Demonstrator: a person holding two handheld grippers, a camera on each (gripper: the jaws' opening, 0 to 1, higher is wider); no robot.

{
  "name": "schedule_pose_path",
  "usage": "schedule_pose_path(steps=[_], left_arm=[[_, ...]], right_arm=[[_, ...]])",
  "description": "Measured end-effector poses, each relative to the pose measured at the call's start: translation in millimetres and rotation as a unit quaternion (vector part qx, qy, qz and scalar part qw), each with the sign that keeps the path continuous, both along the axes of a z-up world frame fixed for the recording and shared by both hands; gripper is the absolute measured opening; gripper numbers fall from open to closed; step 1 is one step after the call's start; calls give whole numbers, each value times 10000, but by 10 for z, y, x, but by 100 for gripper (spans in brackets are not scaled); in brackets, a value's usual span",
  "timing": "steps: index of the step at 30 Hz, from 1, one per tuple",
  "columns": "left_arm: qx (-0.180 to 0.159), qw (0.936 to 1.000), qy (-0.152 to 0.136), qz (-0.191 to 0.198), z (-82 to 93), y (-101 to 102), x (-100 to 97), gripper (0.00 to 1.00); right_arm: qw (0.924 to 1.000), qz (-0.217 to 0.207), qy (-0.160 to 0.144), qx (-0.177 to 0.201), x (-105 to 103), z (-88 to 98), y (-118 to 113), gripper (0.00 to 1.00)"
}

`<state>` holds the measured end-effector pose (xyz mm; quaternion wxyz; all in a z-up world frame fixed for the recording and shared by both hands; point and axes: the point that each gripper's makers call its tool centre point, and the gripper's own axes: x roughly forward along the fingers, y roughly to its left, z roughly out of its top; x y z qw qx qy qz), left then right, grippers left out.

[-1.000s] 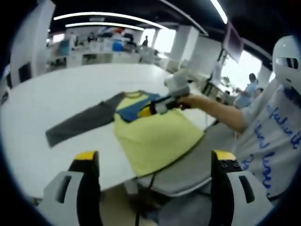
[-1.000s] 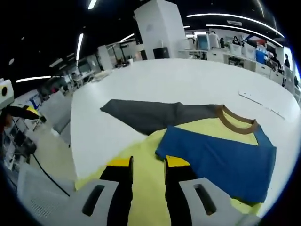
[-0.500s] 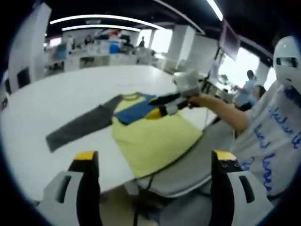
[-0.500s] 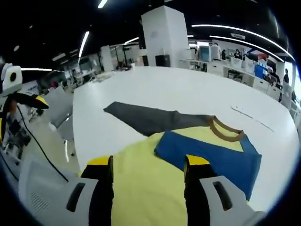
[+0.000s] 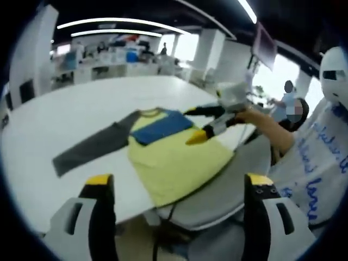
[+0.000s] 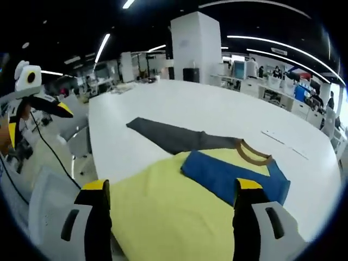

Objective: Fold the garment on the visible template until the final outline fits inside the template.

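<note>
A yellow shirt point(image 5: 174, 157) with its blue sleeve point(image 6: 231, 176) folded across lies on the white tabletop point(image 5: 65, 117); both the left gripper point(image 5: 179, 187) and right gripper point(image 6: 171, 193) hover wide open, empty.

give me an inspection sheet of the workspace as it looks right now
surface: white table, large, mostly bare.
job's things: yellow shirt lies flat near the table edge; blue sleeve folded across the chest, grey sleeve spread out to the side. No template outline can be made out.
clutter: thin pale strip on the table beyond the collar.
grippers: left gripper open, off the table edge; right gripper open above the shirt, holding nothing.
cables: black cable running down from the left gripper.
surroundings: grey chair at the table edge, white pillar, desks and people behind.
</note>
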<state>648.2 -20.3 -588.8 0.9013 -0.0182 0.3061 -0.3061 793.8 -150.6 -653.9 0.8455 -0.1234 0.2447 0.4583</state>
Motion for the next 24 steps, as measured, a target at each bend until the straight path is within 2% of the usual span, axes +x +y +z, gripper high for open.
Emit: schedule_pose_path(steps=[4,10,17,19,24], left_arm=[[9,9999,-20,-105,17,-50,-3,95],[34,9998,-40,-183,30,-83,0,95],[46,9995,-156,-274,80,-129,24,95],[58,9993,-166,-326,78,-143,28,94],[47,9989,-185,-418,67,-179,64,95]], right_arm=[[10000,-44,-16,-33,-61,34,-77,100],[9999,-9,-25,-113,-192,115,-176,100],[9995,-121,-282,6,-307,340,-278,100],[9988,-200,-445,59,-304,403,-316,100],[9981,-285,-499,-228,-415,398,-480,100]])
